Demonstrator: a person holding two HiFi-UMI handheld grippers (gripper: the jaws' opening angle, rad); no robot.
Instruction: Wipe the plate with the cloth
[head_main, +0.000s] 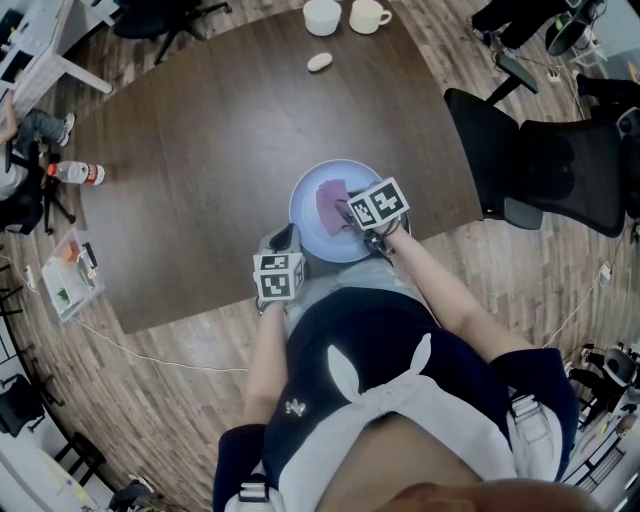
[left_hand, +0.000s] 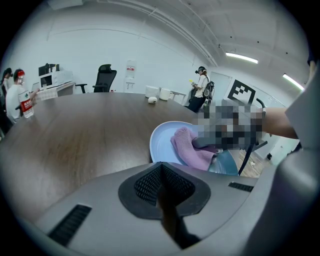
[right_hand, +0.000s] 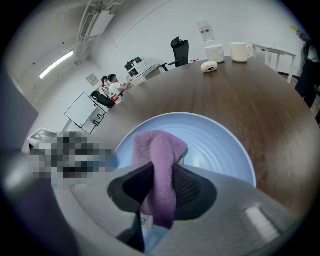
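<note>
A light blue plate (head_main: 312, 232) lies on the dark wooden table (head_main: 200, 160), at its near edge in front of me. A pink cloth (head_main: 331, 198) rests on the plate's far half. My right gripper (head_main: 350, 214) is over the plate and shut on the cloth; in the right gripper view the cloth (right_hand: 159, 150) is pinched between the pads and drapes onto the plate (right_hand: 220, 145). My left gripper (head_main: 283, 240) sits at the plate's near-left rim. In the left gripper view its jaws (left_hand: 161, 167) are closed with nothing seen between them, and the plate (left_hand: 162, 145) and cloth (left_hand: 190, 150) lie just beyond.
Two white cups (head_main: 322, 16) (head_main: 367, 15) and a small white object (head_main: 319, 62) stand at the table's far edge. A bottle (head_main: 78, 173) lies at the left edge. A black office chair (head_main: 560, 170) stands to the right, and a plastic box (head_main: 70, 275) sits on the floor at left.
</note>
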